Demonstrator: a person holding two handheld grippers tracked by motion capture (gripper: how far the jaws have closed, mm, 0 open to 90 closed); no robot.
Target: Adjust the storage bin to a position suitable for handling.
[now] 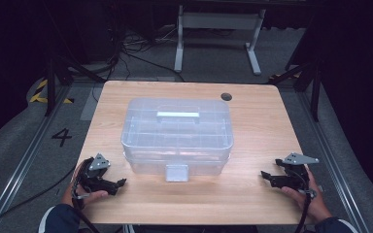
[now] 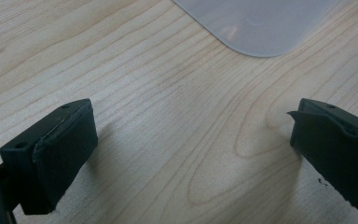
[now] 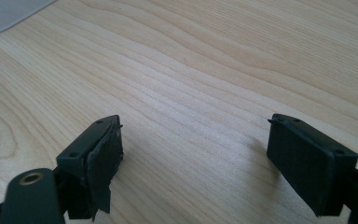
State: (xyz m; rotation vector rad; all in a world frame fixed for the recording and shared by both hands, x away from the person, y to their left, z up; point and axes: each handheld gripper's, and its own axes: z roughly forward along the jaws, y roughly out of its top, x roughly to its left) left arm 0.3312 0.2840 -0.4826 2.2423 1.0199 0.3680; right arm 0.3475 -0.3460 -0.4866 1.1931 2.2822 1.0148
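A clear plastic storage box (image 1: 177,133) with a closed lid, a top handle (image 1: 178,115) and a front latch (image 1: 177,172) sits in the middle of the wooden table (image 1: 252,126). My left gripper (image 1: 119,184) rests on the table at the front left, open, jaws pointing right toward the box's front. In the left gripper view a corner of the box (image 2: 256,23) lies ahead of the spread jaws (image 2: 191,154). My right gripper (image 1: 264,175) rests at the front right, open, pointing left. Its jaws (image 3: 193,163) stand wide apart over bare wood, with a box corner (image 3: 4,14) at the far left.
A round cable hole (image 1: 227,96) marks the table's back right. Beyond the table are a white desk frame (image 1: 218,34), cables and floor rails. Bare wood lies either side of the box.
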